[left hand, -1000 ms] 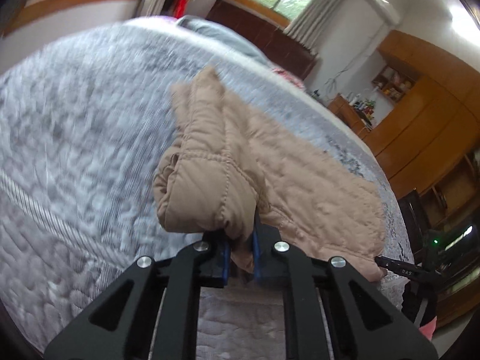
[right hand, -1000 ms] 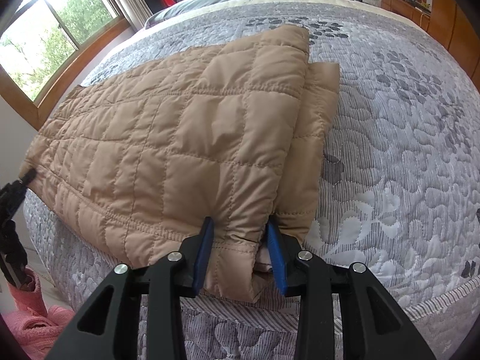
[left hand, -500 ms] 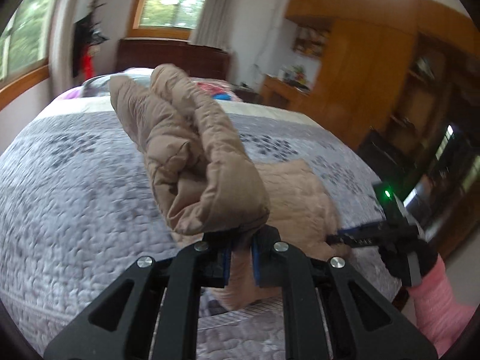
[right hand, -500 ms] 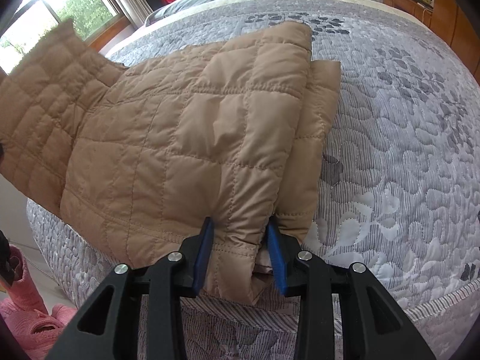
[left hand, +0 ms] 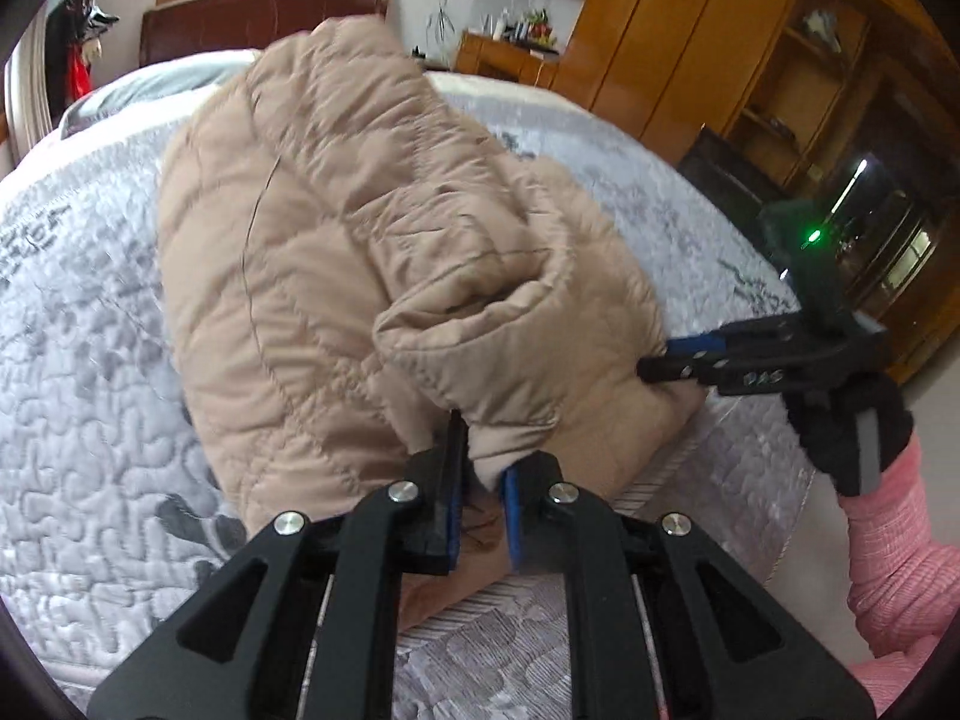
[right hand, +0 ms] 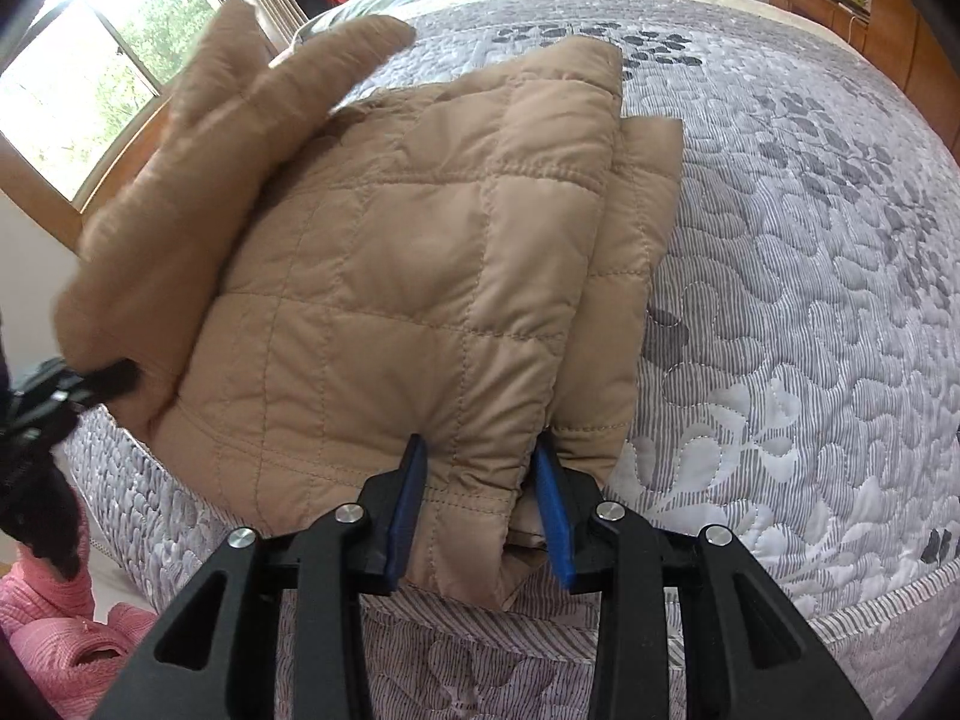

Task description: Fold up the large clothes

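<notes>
L claw (left hand: 480,483) pinches lifted jacket (right hand: 384,276) edge, R claw (right hand: 480,501) clamps thick hem on bed (right hand: 810,252); slick puffy fabric could slip, fold skews.

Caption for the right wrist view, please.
Right gripper clamps the folded tan quilted jacket's hem on the grey floral bedspread.

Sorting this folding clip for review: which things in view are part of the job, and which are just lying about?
Part of the job:
- tan quilted jacket
- left gripper, shut on the lifted jacket part
- right gripper, shut on the jacket's near edge
- bed, the work surface

Lying about:
- wooden wardrobe
- window
- pink slippers
</notes>
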